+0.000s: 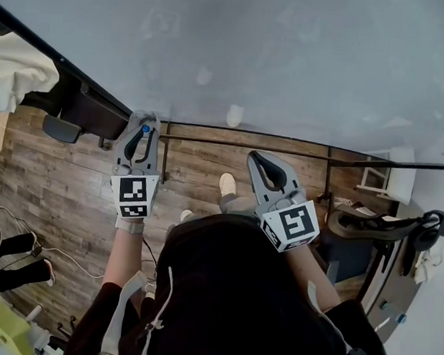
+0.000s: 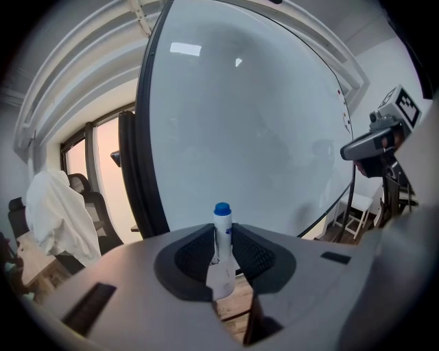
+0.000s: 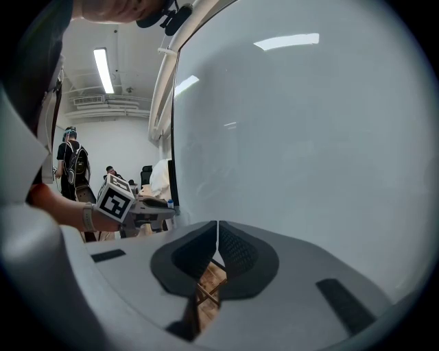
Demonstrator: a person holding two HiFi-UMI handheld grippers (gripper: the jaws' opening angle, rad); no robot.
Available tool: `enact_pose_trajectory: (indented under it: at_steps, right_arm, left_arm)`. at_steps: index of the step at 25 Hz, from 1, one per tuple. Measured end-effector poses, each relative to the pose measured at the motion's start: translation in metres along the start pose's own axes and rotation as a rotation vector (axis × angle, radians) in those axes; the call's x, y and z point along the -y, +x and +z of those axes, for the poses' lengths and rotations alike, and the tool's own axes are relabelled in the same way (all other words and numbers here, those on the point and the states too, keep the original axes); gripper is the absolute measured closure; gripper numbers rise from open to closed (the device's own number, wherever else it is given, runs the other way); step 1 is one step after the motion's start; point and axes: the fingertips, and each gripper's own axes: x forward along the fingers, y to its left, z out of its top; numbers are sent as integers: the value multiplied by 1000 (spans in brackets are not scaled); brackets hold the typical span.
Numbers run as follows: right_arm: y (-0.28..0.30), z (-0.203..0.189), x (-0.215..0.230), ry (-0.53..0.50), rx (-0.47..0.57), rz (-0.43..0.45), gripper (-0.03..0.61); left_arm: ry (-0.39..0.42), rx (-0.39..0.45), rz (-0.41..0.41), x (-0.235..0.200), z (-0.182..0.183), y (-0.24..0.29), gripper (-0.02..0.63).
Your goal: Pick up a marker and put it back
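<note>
The left hand-held gripper [image 2: 221,233] grips a white marker [image 2: 221,248] between its dark ribbed pads [image 2: 255,255]. The marker stands upright in the jaws and its blue cap [image 2: 221,209] pokes above their tips. It is held in the air just in front of a large whiteboard [image 2: 260,116], close to the board's lower edge, where a black rail [image 1: 286,149] runs along its foot. The right hand-held gripper [image 3: 217,230] hovers beside it at much the same height, also facing the board. Its jaws are closed to a thin slit with nothing between them. Each tool carries a white cube [image 1: 134,196] printed with black square markers, and the person's bare forearm [image 1: 122,257] reaches up to the left one. From above, the person's dark top [image 1: 228,289] fills the foreground and two pale shoes [image 1: 228,183] rest on the wood-plank floor [image 1: 59,182] below the board. To the left of the whiteboard's black frame [image 2: 140,151], a white cloth [image 2: 62,209] is draped over a dark office chair [image 2: 92,206] by a bright window. Behind the left tool, a person [image 3: 72,161] carrying a backpack stands under a ceiling strip light [image 3: 104,68]. At the far right of the room, a black stand [image 1: 388,226] holds more gear against the wall.
</note>
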Motion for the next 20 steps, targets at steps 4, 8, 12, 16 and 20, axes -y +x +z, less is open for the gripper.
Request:
enact_pose_trajectory:
  at_steps: [4,8,12,16,20]
  right_arm:
    - [4,0,-2,1,-3,5,560]
    - [5,2,-3,0,1,13,560]
    - [7,4,-5,-4,8,27,560]
    - [9,9,-8,-10,18,47,560]
    - [12,15,-11,-17,31,71,560]
  left_arm:
    - [-2,-3,-4,-1,-2,0,531]
    - [-1,3,-1,-1,2,-2,522]
    - [2,19,8,-2,10,-7,519]
    - [7,34,18,-2,19,-13,518]
    - [0,52,31,-3,27,-20,518]
